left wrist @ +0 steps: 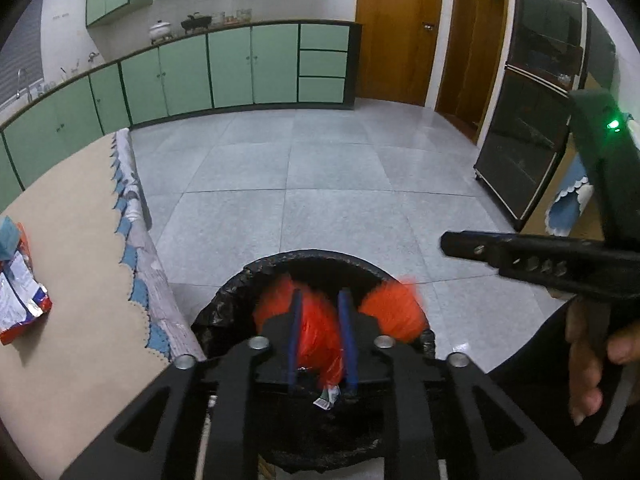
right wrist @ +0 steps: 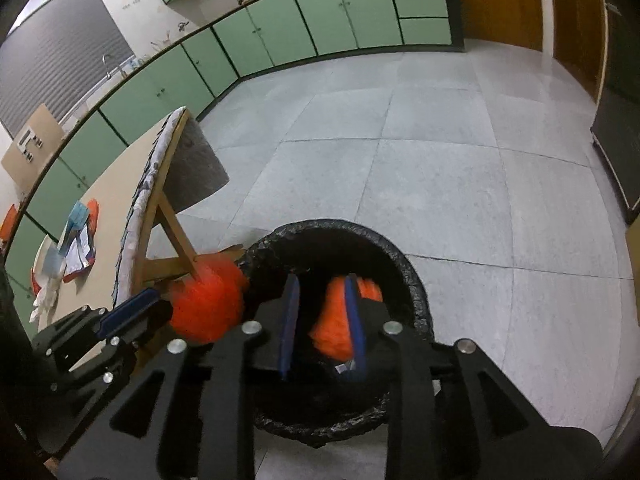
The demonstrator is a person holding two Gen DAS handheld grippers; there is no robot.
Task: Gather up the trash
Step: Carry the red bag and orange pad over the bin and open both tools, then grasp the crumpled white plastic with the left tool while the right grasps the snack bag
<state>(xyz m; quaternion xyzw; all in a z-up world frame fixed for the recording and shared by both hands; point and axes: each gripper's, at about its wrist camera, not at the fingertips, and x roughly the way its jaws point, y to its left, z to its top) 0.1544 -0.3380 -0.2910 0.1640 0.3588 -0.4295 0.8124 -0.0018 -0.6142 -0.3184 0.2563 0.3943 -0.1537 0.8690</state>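
A round bin with a black liner (left wrist: 320, 258) (right wrist: 400, 248) stands on the floor beside the table. My left gripper (left wrist: 320, 296) hangs over its mouth, jaws apart, with a blurred orange wrapper (left wrist: 320, 332) loose between the blue pads. Over the same bin my right gripper (right wrist: 322, 280) is also open. A second orange wrapper (right wrist: 336, 320) lies against its right pad, with a dark gap on the other side. In the right wrist view the left gripper's finger (right wrist: 128, 308) shows at the left, its orange wrapper (right wrist: 208, 308) blurred just past the tip.
More wrappers (left wrist: 20, 300) (right wrist: 76, 244) lie on the beige table (left wrist: 72, 220) to the left of the bin. Grey tiled floor (left wrist: 320, 168) stretches to green cabinets (left wrist: 248, 68). A dark glass cabinet (left wrist: 528, 120) stands at the right. A person's hand (left wrist: 588, 360) holds the right gripper.
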